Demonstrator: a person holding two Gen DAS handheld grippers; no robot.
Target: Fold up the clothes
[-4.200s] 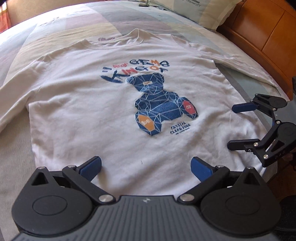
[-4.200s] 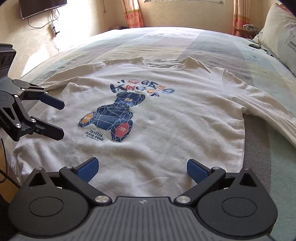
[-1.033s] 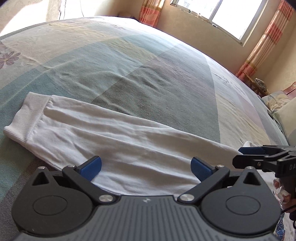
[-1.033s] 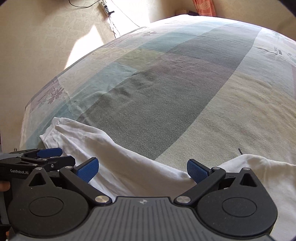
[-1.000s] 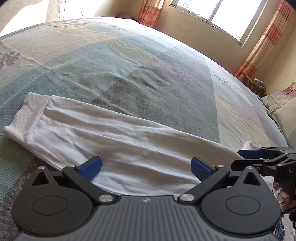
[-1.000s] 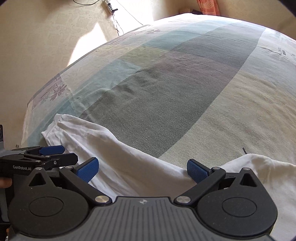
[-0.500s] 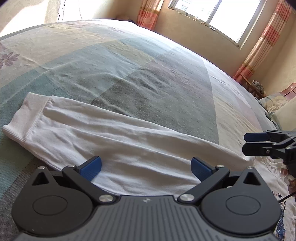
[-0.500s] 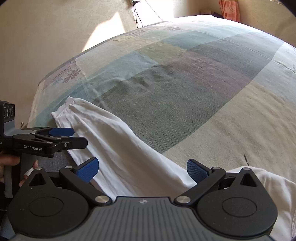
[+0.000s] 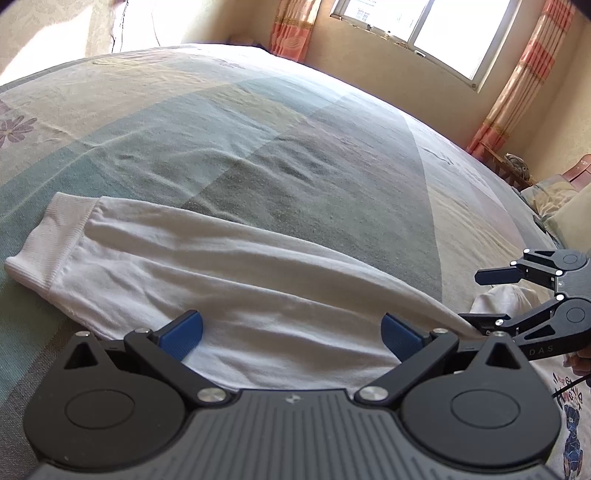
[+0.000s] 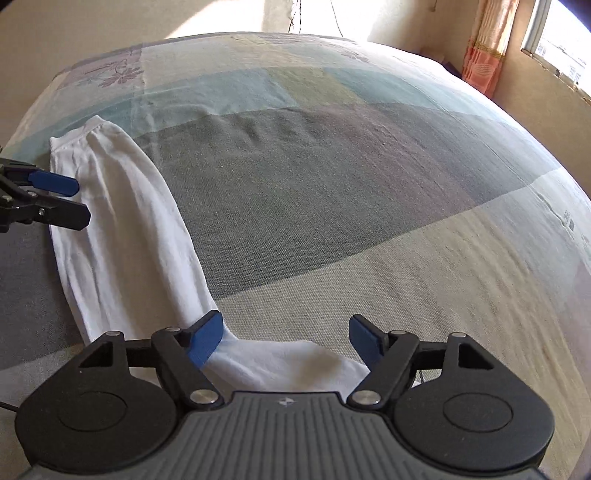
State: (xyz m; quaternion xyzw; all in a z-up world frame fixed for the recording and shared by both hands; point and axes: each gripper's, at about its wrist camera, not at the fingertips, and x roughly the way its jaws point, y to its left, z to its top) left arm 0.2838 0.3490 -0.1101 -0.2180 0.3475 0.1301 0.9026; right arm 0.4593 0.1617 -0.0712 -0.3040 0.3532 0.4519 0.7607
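A white sweatshirt lies flat on the bed. Its long sleeve stretches left, ending in a ribbed cuff. My left gripper is open, low over the middle of the sleeve. My right gripper is open, its jaws astride the fabric where the sleeve meets the shoulder. The left wrist view shows the right gripper at the right with its jaws apart. The right wrist view shows the left gripper beside the cuff end. The printed chest shows at the lower right.
The bedspread has grey, green and cream patches. A window with striped orange curtains is on the far wall. Pillows lie at the right. A wall stands behind the bed's far edge.
Both grippers have lifted and tilted back a little, so more of the sleeve and bed shows. In the left wrist view the right gripper's jaws have spread apart. The sleeve has not moved.
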